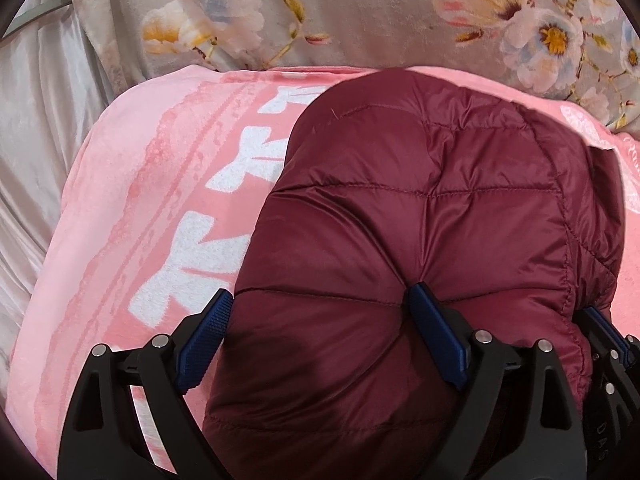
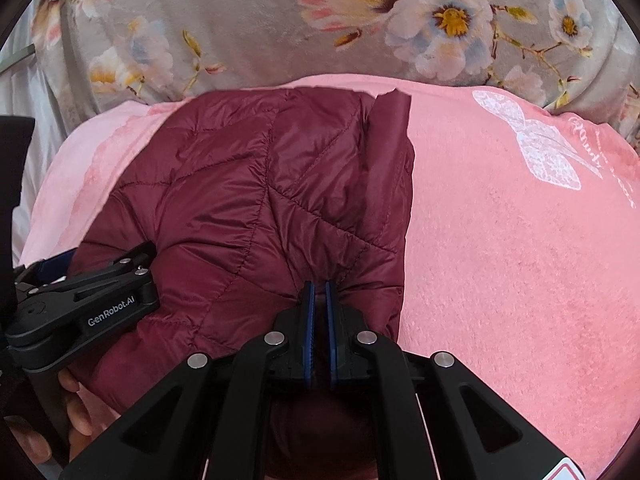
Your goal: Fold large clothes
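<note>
The maroon quilted jacket (image 1: 420, 216) lay folded in a thick bundle on a pink blanket (image 1: 120, 208) with white lettering, its near edge bunched toward the cameras. The left hand-held gripper (image 1: 320, 336) stood spread wide, one blue pad against the jacket's left edge and the other pressed into a dent on top, so the puffy fabric bulged between them. The right hand-held gripper (image 2: 320, 292) was nearly clenched, pinching a thin fold of the jacket's near edge. Behind the blanket spread a grey floral cover (image 2: 248, 12). Fingers (image 2: 80, 416) showed beneath the left tool.
</note>
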A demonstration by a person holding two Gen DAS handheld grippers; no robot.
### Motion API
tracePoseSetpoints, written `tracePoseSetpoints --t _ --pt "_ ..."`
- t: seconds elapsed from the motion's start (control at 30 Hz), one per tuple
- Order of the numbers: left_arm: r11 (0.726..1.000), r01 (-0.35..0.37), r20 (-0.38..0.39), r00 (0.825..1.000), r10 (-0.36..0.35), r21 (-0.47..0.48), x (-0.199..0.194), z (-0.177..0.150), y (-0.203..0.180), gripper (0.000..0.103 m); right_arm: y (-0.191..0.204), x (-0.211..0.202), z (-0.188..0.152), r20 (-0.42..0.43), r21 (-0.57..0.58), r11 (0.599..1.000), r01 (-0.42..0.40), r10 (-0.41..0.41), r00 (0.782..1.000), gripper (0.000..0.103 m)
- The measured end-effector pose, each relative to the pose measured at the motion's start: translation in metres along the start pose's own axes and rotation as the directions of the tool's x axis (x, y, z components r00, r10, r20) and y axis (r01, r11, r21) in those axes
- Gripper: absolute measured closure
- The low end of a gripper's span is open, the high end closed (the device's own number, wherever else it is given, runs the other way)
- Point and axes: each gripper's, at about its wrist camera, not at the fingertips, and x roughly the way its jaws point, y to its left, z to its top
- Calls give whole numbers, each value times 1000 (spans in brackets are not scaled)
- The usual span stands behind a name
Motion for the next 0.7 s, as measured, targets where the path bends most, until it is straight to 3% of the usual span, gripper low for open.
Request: tracePoseSetpoints --t 0.07,0.17,0.3,0.43,0.7 --pt "1000 16 6 1000 -16 -16 -8 -3 4 10 -1 -15 -2 30 12 1000 -23 23 999 83" --pt "999 35 55 998 -33 -33 -35 -16 12 7 1 -44 -10 98 9 1000 -3 2 995 46" --pt "999 35 88 996 -33 -31 -63 -42 18 5 0 -77 -31 167 5 999 45 -46 985 27" --pt "998 38 99 995 -32 -54 -87 -78 24 5 -1 -94 -59 152 -3 997 83 -81 985 20" --pt "999 -3 69 998 0 32 -104 -135 16 5 2 -114 -113 83 -5 996 88 -87 993 18"
